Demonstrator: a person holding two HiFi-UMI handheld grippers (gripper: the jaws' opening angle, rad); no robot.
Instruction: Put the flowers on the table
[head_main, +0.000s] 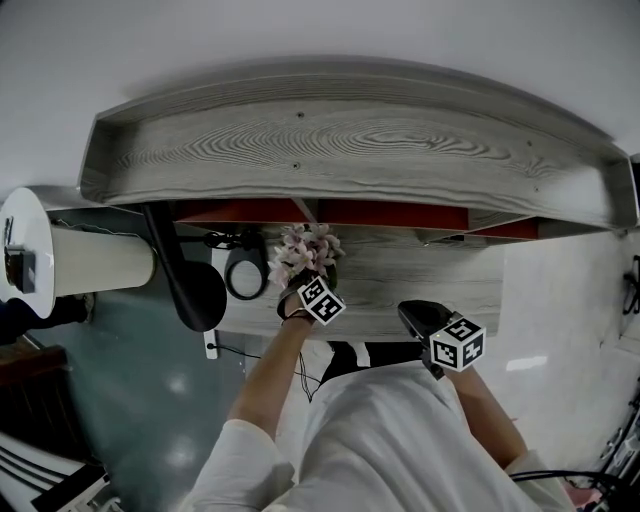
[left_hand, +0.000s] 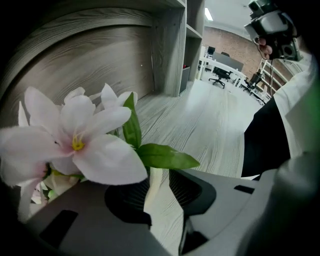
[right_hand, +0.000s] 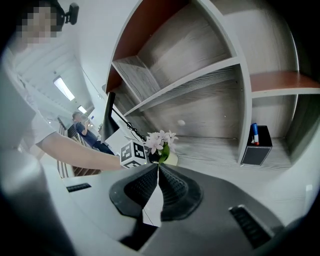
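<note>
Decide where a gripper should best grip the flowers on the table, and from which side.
Probably low, at the pale base under the flowers, not the soft petals. Come from the open front of the table: shelves stand behind and above the upright bunch.

A big gray wood shelf (head_main: 350, 140) w/ red-brown boards (head_main: 390, 213) under its top. In 1 shelf nook stands a small black box (right_hand: 257, 147) w/ a blue & red pen (right_hand: 255, 133) sticking up from it. A black round thing (head_main: 245, 272) w/ a white ring sits near a tall black thing (head_main: 190, 285). Far back: black office chairs (left_hand: 220, 76) & a brick wall (left_hand: 235, 47).
</note>
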